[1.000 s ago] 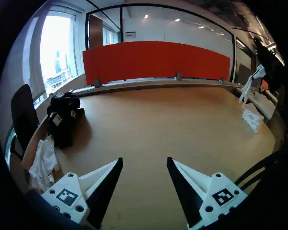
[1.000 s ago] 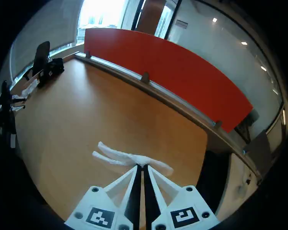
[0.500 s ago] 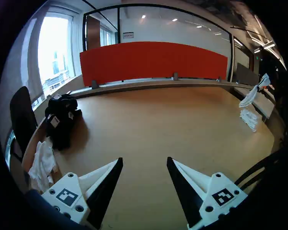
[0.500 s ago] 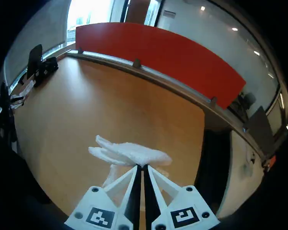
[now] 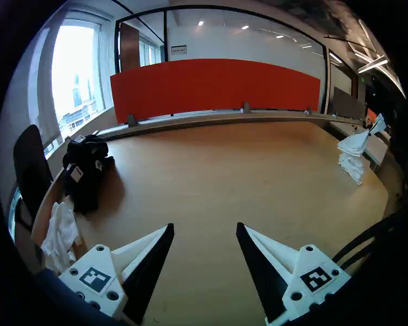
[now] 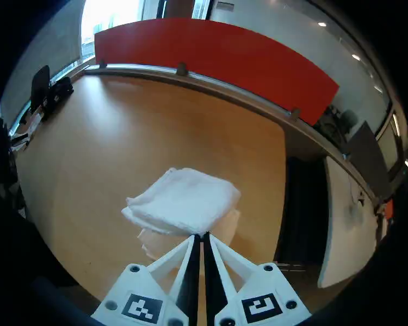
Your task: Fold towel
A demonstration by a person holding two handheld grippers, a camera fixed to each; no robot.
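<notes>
Towel [image 6: 183, 205] in right gripper's [image 6: 202, 237] pinch, just beyond its tips; left gripper [image 5: 204, 227] spread.

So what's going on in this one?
A person is working with two handheld tools at a wooden table. The right tool is shut on the near edge of a folded white towel, holding it above a pile of towels near the table's edge. The left tool is open and holds nothing, pointing across the tabletop. A black bag sits on the table farther off.
</notes>
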